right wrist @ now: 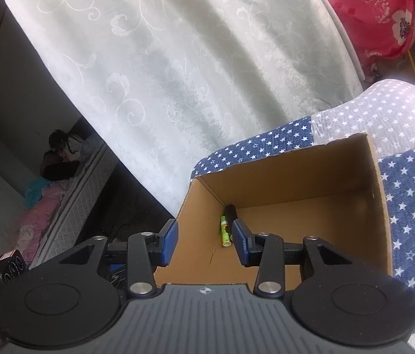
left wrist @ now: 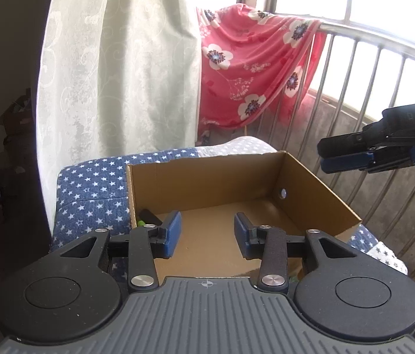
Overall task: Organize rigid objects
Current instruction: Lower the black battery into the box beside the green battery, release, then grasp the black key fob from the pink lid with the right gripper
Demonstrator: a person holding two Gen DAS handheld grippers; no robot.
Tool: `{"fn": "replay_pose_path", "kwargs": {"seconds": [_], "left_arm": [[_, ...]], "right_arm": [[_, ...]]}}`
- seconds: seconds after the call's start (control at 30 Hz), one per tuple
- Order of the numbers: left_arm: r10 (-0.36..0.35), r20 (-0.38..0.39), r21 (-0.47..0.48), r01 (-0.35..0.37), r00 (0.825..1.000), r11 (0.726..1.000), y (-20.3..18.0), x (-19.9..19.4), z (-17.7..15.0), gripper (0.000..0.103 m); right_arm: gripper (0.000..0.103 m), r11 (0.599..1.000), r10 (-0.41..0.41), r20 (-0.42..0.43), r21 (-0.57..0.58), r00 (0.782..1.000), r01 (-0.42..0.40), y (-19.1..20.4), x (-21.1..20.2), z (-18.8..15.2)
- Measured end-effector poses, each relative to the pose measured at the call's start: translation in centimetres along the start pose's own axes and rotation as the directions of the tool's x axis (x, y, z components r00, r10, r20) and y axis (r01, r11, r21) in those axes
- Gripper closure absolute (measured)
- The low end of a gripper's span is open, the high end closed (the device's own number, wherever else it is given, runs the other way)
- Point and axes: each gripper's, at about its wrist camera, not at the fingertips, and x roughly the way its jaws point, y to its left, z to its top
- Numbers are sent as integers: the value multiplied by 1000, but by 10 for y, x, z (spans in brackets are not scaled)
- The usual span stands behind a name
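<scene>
An open cardboard box (left wrist: 319, 188) sits on a blue star-patterned cushion (left wrist: 89, 194). In the right wrist view a green battery (right wrist: 224, 231) and a black cylinder (right wrist: 230, 214) lie along the box's (right wrist: 296, 177) left inner wall. In the left wrist view they peek out behind my left finger: the battery (left wrist: 141, 223) and the black cylinder (left wrist: 148, 215). My left gripper (left wrist: 207, 231) is open and empty over the box's near edge. My right gripper (right wrist: 203, 240) is open and empty above the box; it also shows in the left wrist view (left wrist: 324, 155), where its fingers look close together.
A pale patterned curtain (left wrist: 119, 73) hangs behind the cushion. A red floral cloth (left wrist: 251, 67) drapes over a metal railing (left wrist: 369, 67) by the window. A bed with pink bedding (right wrist: 45, 200) lies low at the left. The cushion (right wrist: 413, 206) extends right of the box.
</scene>
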Motion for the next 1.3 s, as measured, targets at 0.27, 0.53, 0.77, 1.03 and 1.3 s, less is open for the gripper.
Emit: {"fn": "replay_pose_path", "kwargs": {"seconds": [0.27, 0.53, 0.77, 1.03, 1.3], "left_arm": [[-109, -21, 54, 110, 994, 992, -31, -21, -51, 57], [-162, -155, 134, 184, 974, 974, -77, 7, -116, 57], [-149, -139, 279, 183, 979, 943, -130, 29, -133, 57], [-151, -142, 318, 190, 978, 929, -142, 55, -128, 65], [-183, -200, 243, 230, 962, 942, -128, 65, -128, 69]], "right_arm": [[49, 998, -18, 137, 55, 990, 10, -20, -72, -90], [50, 964, -86, 35, 257, 996, 74, -80, -35, -169], [53, 912, -15, -64, 409, 998, 40, -115, -4, -181], [51, 880, -36, -224, 454, 974, 137, -120, 24, -163], [37, 839, -64, -280, 505, 958, 204, -122, 34, -145]]}}
